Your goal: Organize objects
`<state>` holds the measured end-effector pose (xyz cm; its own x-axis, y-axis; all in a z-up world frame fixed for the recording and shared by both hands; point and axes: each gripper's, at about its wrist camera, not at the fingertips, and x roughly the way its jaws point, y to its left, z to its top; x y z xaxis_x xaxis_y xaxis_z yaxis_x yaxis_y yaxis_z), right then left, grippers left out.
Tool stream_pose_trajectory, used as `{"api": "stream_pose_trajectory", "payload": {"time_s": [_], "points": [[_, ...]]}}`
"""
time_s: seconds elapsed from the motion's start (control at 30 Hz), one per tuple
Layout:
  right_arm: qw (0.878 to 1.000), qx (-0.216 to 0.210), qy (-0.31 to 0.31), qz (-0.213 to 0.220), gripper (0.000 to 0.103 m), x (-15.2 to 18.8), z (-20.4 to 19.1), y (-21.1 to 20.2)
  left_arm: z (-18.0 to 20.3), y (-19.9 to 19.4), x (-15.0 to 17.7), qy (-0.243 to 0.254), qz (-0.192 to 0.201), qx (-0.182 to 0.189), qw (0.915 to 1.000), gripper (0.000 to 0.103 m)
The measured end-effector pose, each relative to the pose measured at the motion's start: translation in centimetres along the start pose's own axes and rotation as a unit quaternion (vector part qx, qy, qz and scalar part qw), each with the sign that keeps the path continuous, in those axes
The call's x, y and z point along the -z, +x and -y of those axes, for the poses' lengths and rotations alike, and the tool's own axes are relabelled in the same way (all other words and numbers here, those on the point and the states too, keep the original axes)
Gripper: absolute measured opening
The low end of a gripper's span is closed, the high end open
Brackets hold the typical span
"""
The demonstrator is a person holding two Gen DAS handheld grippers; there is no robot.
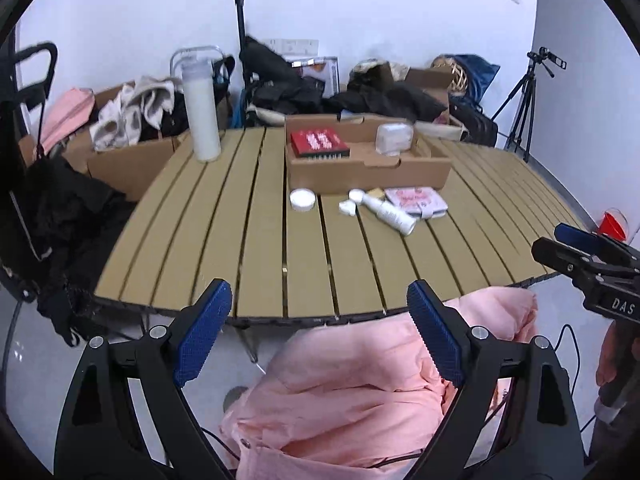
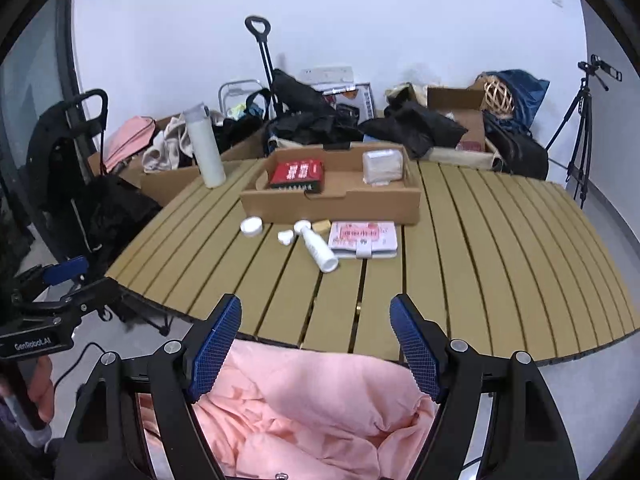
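Note:
A cardboard tray point(image 1: 366, 174) point(image 2: 332, 204) stands on the slatted table point(image 1: 224, 240) point(image 2: 480, 240). It holds a red box point(image 1: 318, 142) point(image 2: 298, 174) and a clear plastic box point(image 1: 394, 139) point(image 2: 382, 166). In front of it lie a white round jar point(image 1: 303, 199) point(image 2: 251, 226), a white cap point(image 1: 347, 208) point(image 2: 285, 237), a white bottle on its side point(image 1: 386, 210) point(image 2: 318, 250), a small tan block point(image 2: 321, 226) and a pink case point(image 1: 416, 200) point(image 2: 363, 238). My left gripper point(image 1: 320, 304) and right gripper point(image 2: 316, 320) are both open and empty, held off the table's near edge.
A tall white flask point(image 1: 201, 108) point(image 2: 204, 148) stands at the table's far left. Pink cloth point(image 1: 360, 392) point(image 2: 304, 408) lies below both grippers. Cardboard boxes point(image 1: 128, 160), clothes and bags crowd behind the table. A tripod point(image 1: 524, 108) point(image 2: 580, 136) stands at the right.

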<state>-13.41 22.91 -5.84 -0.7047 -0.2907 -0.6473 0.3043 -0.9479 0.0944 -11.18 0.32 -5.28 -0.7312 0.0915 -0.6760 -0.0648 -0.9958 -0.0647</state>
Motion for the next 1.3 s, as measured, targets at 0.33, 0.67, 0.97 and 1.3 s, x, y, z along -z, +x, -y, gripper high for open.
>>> {"api": "stream_pose_trajectory", "payload": {"time_s": [0.33, 0.67, 0.97, 1.3], "points": [[0.997, 0.014, -0.023, -0.067, 0.057, 1.6, -0.1, 8.0, 0.3, 9.3, 0.4, -0.014, -0.086, 0.037, 0.9955, 0.072], [0.997, -0.015, -0.028, -0.077, 0.054, -3.2, 1.3, 16.8, 2.5, 20.9, -6.7, 0.047, -0.087, 0.071, 0.9926, 0.051], [0.995, -0.062, -0.012, -0.079, 0.054, -4.4, 2.8, 20.5, 3.5, 26.6, -7.1, 0.048, -0.110, 0.089, 0.9888, 0.010], [0.992, -0.080, -0.041, -0.090, 0.047, -6.3, 0.9, 24.2, -1.2, 20.9, -4.8, -0.027, -0.102, 0.080, 0.9912, 0.001]]}}
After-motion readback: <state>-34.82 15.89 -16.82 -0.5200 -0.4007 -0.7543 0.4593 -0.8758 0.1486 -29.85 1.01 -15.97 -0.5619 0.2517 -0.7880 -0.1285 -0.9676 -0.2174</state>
